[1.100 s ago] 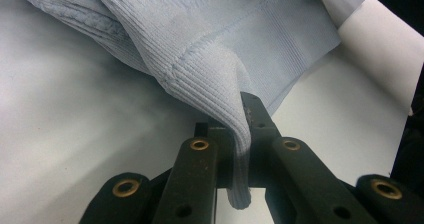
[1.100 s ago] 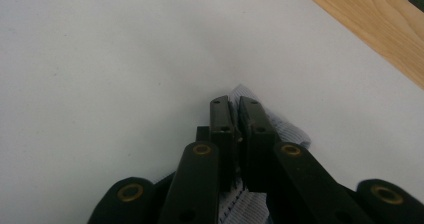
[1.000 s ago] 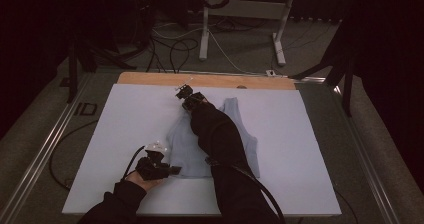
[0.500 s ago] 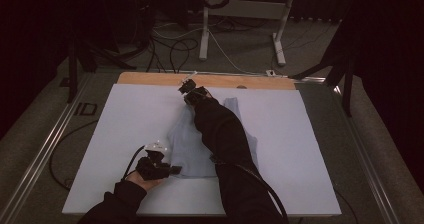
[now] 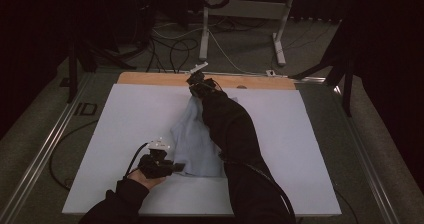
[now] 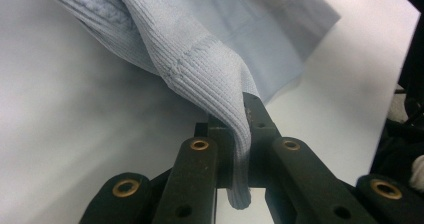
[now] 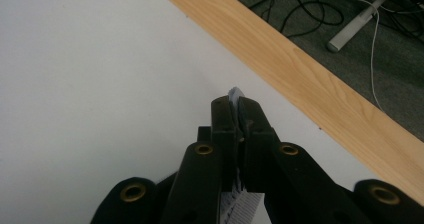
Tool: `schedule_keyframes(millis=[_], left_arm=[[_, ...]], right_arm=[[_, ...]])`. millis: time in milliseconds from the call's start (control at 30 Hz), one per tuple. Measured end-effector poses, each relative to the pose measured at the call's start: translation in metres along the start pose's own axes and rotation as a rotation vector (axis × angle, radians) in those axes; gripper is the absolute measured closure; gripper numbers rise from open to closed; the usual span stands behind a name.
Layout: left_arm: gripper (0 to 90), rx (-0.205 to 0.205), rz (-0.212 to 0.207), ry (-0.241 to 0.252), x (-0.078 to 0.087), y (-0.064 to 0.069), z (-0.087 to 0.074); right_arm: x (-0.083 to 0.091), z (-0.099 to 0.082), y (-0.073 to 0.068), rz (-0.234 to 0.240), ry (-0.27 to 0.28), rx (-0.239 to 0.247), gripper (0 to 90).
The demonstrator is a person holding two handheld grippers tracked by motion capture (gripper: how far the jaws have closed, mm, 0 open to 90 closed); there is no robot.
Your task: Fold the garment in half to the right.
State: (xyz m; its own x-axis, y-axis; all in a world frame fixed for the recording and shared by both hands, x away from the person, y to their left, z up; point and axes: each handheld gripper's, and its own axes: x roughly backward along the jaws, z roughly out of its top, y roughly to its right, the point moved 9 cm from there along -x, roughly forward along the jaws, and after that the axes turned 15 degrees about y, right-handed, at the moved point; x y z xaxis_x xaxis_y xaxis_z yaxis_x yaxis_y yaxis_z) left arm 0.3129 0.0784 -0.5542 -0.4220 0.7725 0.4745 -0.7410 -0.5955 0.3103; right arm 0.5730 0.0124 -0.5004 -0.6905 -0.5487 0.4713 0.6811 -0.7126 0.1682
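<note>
A pale blue ribbed knit cloth lies on the white table top. Its far end is pulled up off the surface. At the near left, my left gripper is shut on the cloth's near edge. In the left gripper view the jaws pinch a fold of the knit, and the rest spreads away beyond them. At the far side my right gripper is raised above the table and shut on the cloth's far edge. A sliver of the fabric pokes out between its closed tips.
A wooden strip runs along the table's far edge and crosses the right gripper view. Cables and a metal stand's legs lie on the floor beyond. A metal rail lines the left side. A dark sleeve covers part of the cloth.
My right gripper has risen and moved toward the far wooden edge, drawing the cloth's far end up with it. The left gripper has stayed put on the near edge.
</note>
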Motion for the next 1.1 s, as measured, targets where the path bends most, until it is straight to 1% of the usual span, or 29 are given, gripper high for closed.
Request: schedule_keyframes(millis=[33, 267, 300, 367, 400, 467, 500, 567, 600, 633, 700, 800, 933, 1100], left_arm=[[86.0, -0.006, -0.003, 0.001, -0.001, 0.002, 0.002], [86.0, -0.049, -0.024, 0.001, -0.006, 0.018, 0.018], [86.0, -0.057, -0.032, 0.000, -0.008, 0.022, 0.021], [86.0, -0.059, -0.035, 0.001, -0.010, 0.024, 0.023], [86.0, -0.062, -0.037, -0.001, -0.011, 0.026, 0.025], [86.0, -0.072, -0.045, 0.000, -0.014, 0.031, 0.028], [86.0, -0.080, -0.051, -0.003, -0.017, 0.035, 0.030], [86.0, -0.086, -0.053, -0.005, -0.018, 0.037, 0.031], [86.0, -0.091, -0.057, -0.007, -0.020, 0.039, 0.032], [86.0, -0.097, -0.059, -0.006, -0.021, 0.040, 0.034], [86.0, -0.106, -0.065, -0.008, -0.025, 0.044, 0.037], [86.0, -0.120, -0.076, -0.006, -0.031, 0.052, 0.042], [86.0, -0.140, -0.091, -0.017, -0.040, 0.063, 0.047], [86.0, -0.147, -0.100, -0.021, -0.047, 0.068, 0.050]], right_arm=[[0.004, 0.002, 0.003, -0.003, 0.003, 0.000, 87.9], [0.016, 0.004, 0.009, -0.001, 0.027, -0.012, 87.9], [0.020, 0.005, 0.011, -0.004, 0.032, -0.016, 87.9], [0.022, 0.005, 0.012, -0.004, 0.037, -0.021, 87.9], [0.027, 0.006, 0.015, -0.006, 0.040, -0.014, 88.0], [0.030, 0.006, 0.017, -0.008, 0.041, -0.016, 87.9], [0.035, 0.006, 0.021, -0.014, 0.049, -0.022, 87.9], [0.041, 0.006, 0.026, -0.020, 0.053, -0.019, 87.9], [0.041, 0.006, 0.026, -0.020, 0.053, -0.019, 87.9], [0.046, 0.006, 0.029, -0.024, 0.057, -0.016, 87.9], [0.049, 0.006, 0.031, -0.025, 0.064, -0.022, 87.9], [0.055, 0.005, 0.036, -0.030, 0.071, -0.027, 87.9], [0.066, 0.003, 0.044, -0.040, 0.082, -0.032, 87.9], [0.074, 0.002, 0.051, -0.050, 0.089, -0.039, 87.9]])
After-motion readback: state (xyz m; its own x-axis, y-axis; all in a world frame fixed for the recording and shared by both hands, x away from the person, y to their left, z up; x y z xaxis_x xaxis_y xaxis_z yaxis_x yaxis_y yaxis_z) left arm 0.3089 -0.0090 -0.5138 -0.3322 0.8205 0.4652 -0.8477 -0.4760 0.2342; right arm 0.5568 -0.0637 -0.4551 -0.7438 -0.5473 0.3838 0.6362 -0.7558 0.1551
